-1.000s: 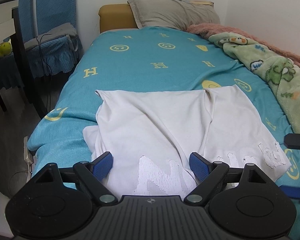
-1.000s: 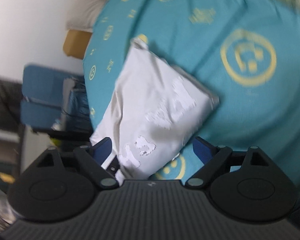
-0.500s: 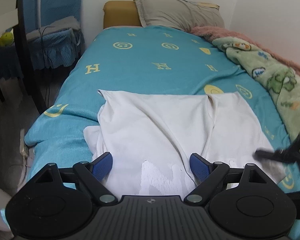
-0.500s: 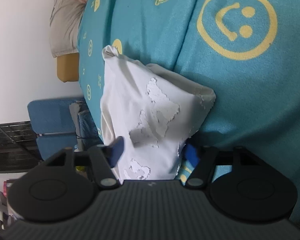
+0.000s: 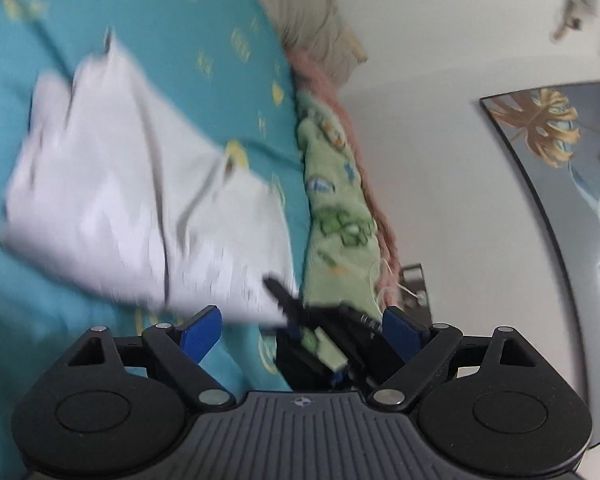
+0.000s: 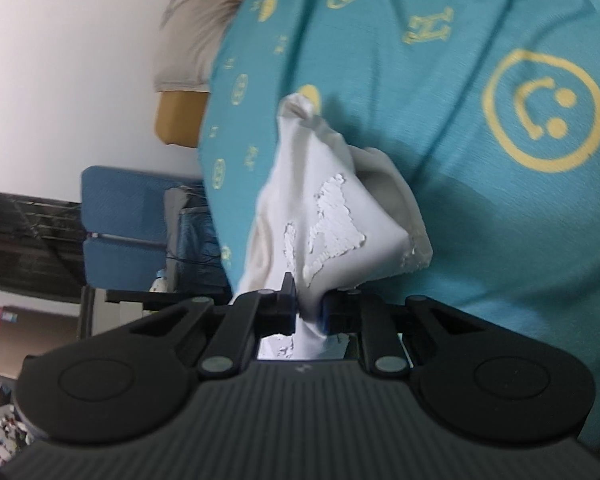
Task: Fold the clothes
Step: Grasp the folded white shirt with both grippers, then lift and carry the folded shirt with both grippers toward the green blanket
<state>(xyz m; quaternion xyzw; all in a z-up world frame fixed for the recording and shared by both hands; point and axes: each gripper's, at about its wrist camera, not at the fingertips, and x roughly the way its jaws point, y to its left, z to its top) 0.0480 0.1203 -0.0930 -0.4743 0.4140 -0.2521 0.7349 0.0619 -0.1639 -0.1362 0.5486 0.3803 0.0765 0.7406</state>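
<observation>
- The white T-shirt (image 5: pixel 132 200) lies on the teal bed sheet (image 5: pixel 204 12), left of the green blanket (image 5: pixel 336 216) by the wall; one side flap looks laid over the body, so the folding appears begun, though blur hides the details.
- The left hand-held gripper (image 5: pixel 300 330) hovers near the shirt's near edge with its jaws wide apart and no cloth between them.
- The right hand-held gripper (image 6: pixel 308 314) has just been closing its jaws, and they now pinch a bunched fold of the shirt's printed corner (image 6: pixel 332 220), raised off the sheet.
- Judging from this, most of the work is left: carrying the gripped edge across, flattening it, then folding the shirt down to a compact stack.
</observation>
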